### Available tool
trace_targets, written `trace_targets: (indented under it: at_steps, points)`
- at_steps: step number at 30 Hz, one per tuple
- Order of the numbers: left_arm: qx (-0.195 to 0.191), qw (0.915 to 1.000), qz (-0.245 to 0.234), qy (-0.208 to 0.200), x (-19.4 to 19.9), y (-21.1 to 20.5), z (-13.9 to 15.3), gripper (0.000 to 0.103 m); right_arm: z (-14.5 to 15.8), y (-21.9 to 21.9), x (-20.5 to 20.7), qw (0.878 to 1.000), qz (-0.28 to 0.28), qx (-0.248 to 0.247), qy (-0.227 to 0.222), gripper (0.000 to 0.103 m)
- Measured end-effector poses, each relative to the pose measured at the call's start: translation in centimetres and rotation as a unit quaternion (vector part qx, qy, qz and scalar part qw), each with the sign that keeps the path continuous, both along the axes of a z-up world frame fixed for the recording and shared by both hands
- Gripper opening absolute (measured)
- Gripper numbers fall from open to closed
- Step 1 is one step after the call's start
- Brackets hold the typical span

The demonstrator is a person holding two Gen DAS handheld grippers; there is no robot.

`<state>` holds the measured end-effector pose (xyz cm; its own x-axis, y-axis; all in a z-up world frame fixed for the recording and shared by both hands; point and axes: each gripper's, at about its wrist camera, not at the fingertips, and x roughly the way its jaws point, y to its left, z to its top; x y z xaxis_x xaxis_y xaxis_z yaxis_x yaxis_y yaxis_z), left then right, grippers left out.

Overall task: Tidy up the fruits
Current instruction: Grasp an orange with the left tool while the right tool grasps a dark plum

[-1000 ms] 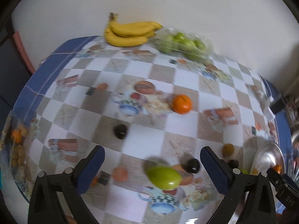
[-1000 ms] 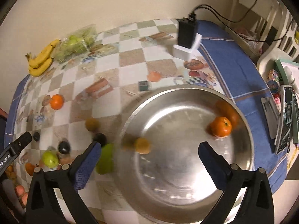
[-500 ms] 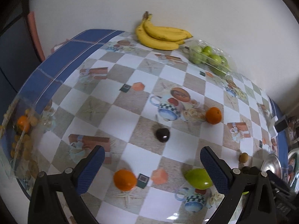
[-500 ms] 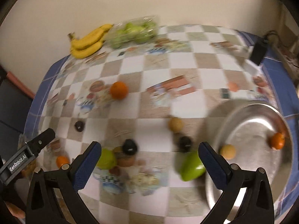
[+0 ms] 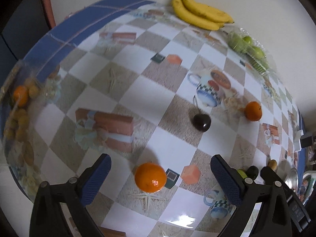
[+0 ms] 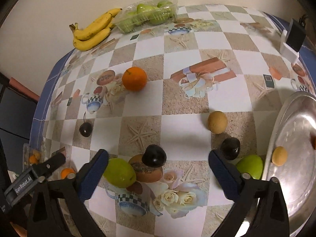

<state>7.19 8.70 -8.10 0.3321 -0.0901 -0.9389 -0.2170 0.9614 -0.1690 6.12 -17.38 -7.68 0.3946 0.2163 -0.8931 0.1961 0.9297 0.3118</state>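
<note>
Fruit lies scattered across a glossy checkered tablecloth (image 6: 177, 122) printed with teapots, gift boxes and starfish. At the cloth's left edge sits a clear plastic bag of small orange and yellow fruits (image 5: 18, 106). Near the front edge, a round orange mandarin (image 5: 150, 177) rests between the spread blue-padded fingers of the left gripper (image 5: 160, 179), untouched by either pad. A dark glossy cherry with a thin stem (image 5: 201, 122) lies mid-cloth, and a second orange (image 5: 253, 111) sits further right. At the far edge against the wall, a bunch of yellow bananas (image 6: 92, 32) lies beside a clear plastic tray of green fruits (image 6: 148, 13).

The right gripper (image 6: 158, 177) has just been narrowing its jaws, yet they remain wide apart and grip nothing. Between its pads lie a green apple (image 6: 119, 172), just beside the left pad, and a dark plum (image 6: 154, 156). A second dark plum (image 6: 230, 148) and another green apple (image 6: 250, 166) sit beyond the right pad, with a tan round fruit (image 6: 217, 122) behind them. At the right edge stands a shiny steel bowl (image 6: 296, 187) holding a small yellow fruit (image 6: 279, 156).
</note>
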Motion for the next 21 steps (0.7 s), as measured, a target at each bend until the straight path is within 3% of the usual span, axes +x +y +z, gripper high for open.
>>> trace_targets:
  at_steps: [2,6,8,12,14,21]
  points:
    - [-0.008,0.9999,0.004,0.013,0.0,0.1,-0.6,0.089,-0.3,0.1,0.2,1.000,0.000,0.006,0.000,0.082]
    - [-0.026,0.9991,0.017,0.028,-0.1,0.7,-1.4,0.078,-0.7,0.4,0.4,1.000,0.003,0.008,0.004,0.071]
    - [-0.026,0.9990,0.018,0.031,-0.1,0.7,-1.4,0.067,-0.9,0.5,0.5,1.000,0.006,0.008,0.007,0.065]
    - [-0.028,0.9987,0.014,0.040,-0.1,0.4,-1.8,0.055,-1.3,0.5,0.6,1.000,0.005,0.011,0.012,0.061]
    - [-0.029,0.9985,0.018,0.042,0.0,0.6,-1.9,0.047,-1.6,0.6,0.7,1.000,0.007,0.008,0.016,0.054]
    - [-0.027,0.9982,0.019,0.050,0.0,0.7,-2.2,0.039,-1.9,0.6,0.7,1.000,0.005,0.015,0.022,0.041]
